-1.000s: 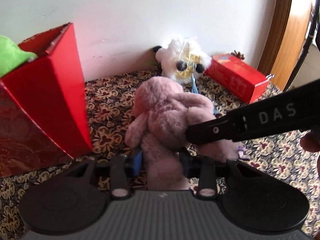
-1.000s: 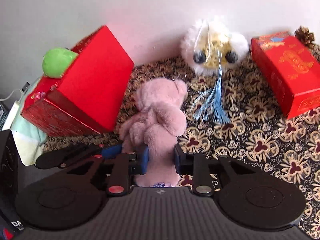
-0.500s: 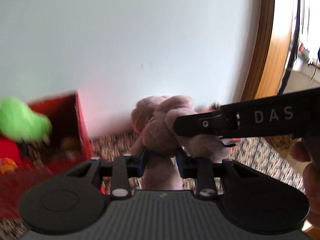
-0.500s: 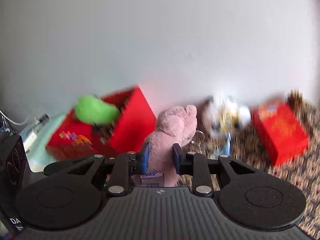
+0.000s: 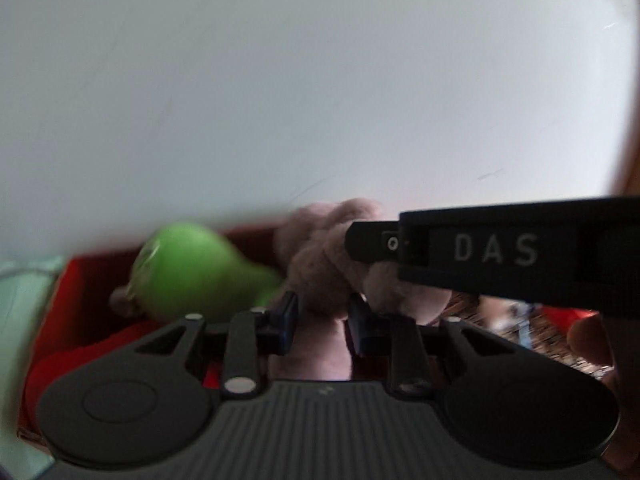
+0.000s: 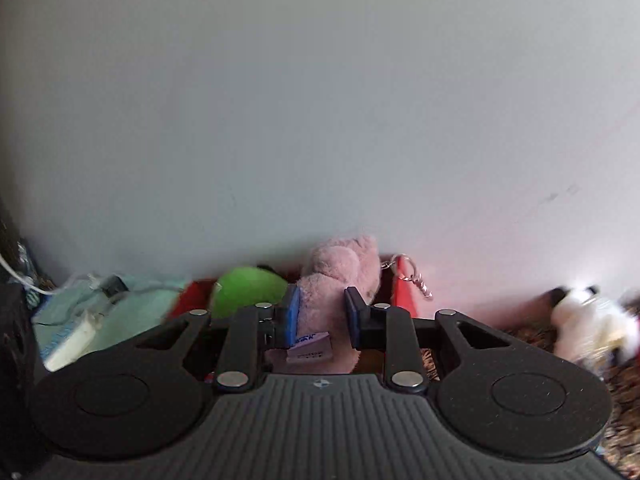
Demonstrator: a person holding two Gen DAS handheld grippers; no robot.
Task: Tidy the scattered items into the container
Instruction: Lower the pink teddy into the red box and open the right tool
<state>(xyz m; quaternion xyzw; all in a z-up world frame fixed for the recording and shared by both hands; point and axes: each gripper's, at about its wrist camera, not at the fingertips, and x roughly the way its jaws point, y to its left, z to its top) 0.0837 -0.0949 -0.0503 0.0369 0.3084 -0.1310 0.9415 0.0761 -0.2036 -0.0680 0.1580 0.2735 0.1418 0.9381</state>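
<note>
1. Both my tongs are clamped on the pink plush bear (image 6: 336,280): the left tongs (image 5: 322,322) pinch its lower body, the right tongs (image 6: 322,316) squeeze it just above the sewn tag.
2. The bear hangs in the air at the red box (image 5: 80,276), where a green plush (image 5: 192,272) already bulges over the rim.
3. I judge the step to be carrying it over the opening, so I should clear the right wall of the box first (the keyring (image 6: 408,276) could snag there).
4. I'd aim for the gap right of the green plush, then lower.
5. Let go with both tongs together, so that it doesn't swing.
</note>
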